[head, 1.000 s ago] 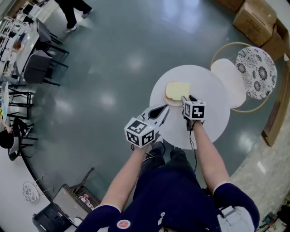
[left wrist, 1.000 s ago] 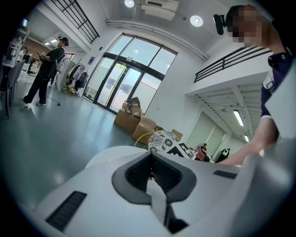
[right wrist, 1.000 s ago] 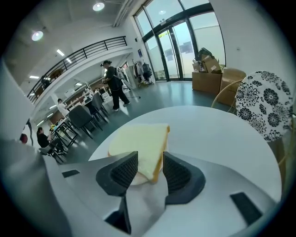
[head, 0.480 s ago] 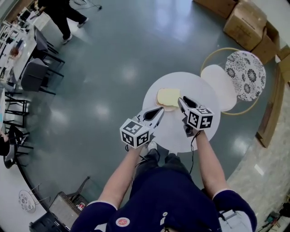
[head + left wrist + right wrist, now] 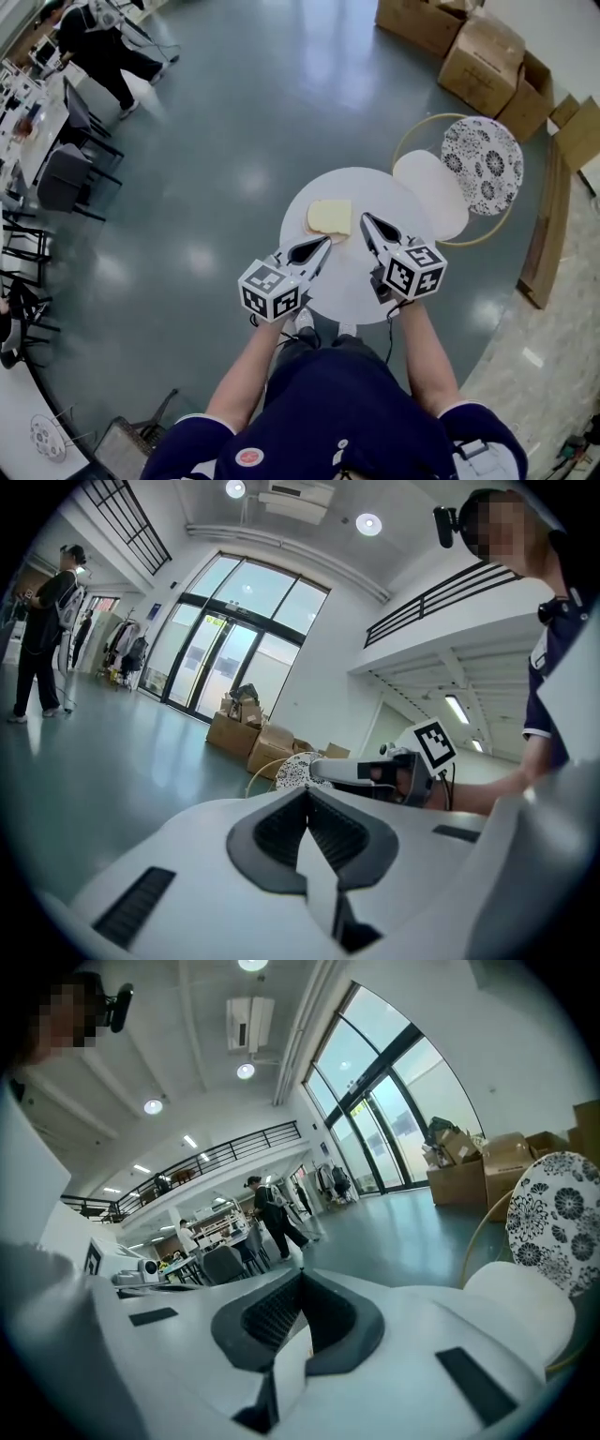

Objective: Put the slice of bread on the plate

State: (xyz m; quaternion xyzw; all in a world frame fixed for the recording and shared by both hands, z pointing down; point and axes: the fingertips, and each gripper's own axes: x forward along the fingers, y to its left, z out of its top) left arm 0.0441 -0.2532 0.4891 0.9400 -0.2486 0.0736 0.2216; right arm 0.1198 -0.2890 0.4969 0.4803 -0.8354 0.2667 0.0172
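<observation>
A pale slice of bread lies flat at the far left of the round white table; I cannot make out a plate rim under it against the white top. Both grippers hang in the air above the table's near half, clear of the bread. My left gripper points toward the bread's near edge, and its jaws are shut and empty. My right gripper is just right of the bread, its jaws also shut with nothing between them. From the left gripper view the right gripper shows ahead.
A round chair with a white seat and a black-and-white patterned back stands just beyond the table on the right. Cardboard boxes sit at the far right. A person, desks and dark chairs are far left.
Both grippers have risen off the table, the right one more, lifting away from the bread's right edge. The bread stays where it lay.
</observation>
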